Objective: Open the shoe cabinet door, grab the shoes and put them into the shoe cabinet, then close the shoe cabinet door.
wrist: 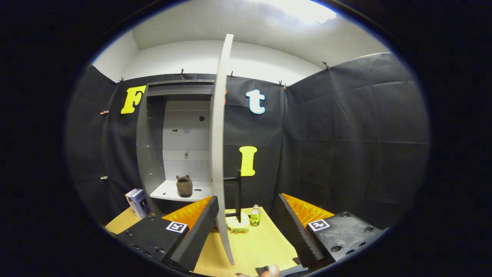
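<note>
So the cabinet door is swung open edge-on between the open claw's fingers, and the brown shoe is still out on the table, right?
Not quite. The gripper view shows the brown shoe already inside the cabinet, standing on its white shelf, not on the table. The rest holds: the door is swung open, seen edge-on, passing between the fingers of the open claw.

Your claw (246, 231) is spread wide, and the cabinet door (220, 146) stands edge-on between its fingers. Left of that door a brown shoe (184, 186) sits on the cabinet shelf (169, 192); right of it, a small bottle (255, 215) stands on the table (261, 242).
</note>
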`<state>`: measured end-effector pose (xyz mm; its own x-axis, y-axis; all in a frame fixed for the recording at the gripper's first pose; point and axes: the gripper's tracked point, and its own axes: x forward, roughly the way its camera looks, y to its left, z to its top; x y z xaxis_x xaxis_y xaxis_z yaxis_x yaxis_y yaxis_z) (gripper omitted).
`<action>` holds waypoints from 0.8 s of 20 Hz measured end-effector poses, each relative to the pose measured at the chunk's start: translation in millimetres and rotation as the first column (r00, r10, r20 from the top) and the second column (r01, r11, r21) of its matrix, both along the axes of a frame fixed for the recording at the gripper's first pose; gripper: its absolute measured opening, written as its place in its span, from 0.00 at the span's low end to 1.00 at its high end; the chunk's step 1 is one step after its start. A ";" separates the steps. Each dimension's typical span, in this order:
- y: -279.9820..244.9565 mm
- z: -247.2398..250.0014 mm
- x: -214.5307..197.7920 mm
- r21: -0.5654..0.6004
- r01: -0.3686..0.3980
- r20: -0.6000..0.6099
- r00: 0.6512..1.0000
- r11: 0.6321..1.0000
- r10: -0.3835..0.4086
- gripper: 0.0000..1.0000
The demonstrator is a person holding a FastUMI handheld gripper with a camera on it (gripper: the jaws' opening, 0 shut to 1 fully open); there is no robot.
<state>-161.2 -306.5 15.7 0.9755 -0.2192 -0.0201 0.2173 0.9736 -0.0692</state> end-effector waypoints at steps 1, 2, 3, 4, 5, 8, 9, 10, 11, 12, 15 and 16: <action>-6.2 -2.2 4.4 0.005 0.000 -0.004 1.000 1.000 0.000 0.98; -10.3 -7.0 9.4 0.013 -0.004 -0.015 1.000 1.000 0.004 0.98; -12.0 -11.1 14.1 0.019 -0.010 -0.025 1.000 1.000 0.010 0.98; -15.0 -13.7 20.0 0.022 -0.018 -0.033 0.999 1.000 0.019 0.98; -15.5 -15.9 25.0 0.022 -0.027 -0.039 0.999 0.999 0.028 0.98; -12.5 -14.0 36.1 0.021 -0.059 -0.027 0.998 0.998 0.059 0.98; -10.1 -12.9 38.3 0.020 -0.067 -0.020 0.998 0.998 0.068 0.98; -10.7 -12.5 42.3 0.020 -0.065 -0.016 0.998 0.998 0.065 0.98; -7.8 -12.9 42.8 0.022 -0.078 -0.020 0.997 0.997 0.078 0.96; -4.0 -14.4 43.2 0.027 -0.087 -0.019 0.996 0.996 0.087 0.96; 4.0 -13.5 42.9 0.021 -0.093 -0.014 0.996 0.995 0.093 0.96; 8.7 -14.0 42.5 0.010 -0.096 -0.012 0.995 0.995 0.096 0.96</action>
<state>-118.7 -297.8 1.7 0.9917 -0.1244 -0.0336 0.1222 0.9906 -0.0620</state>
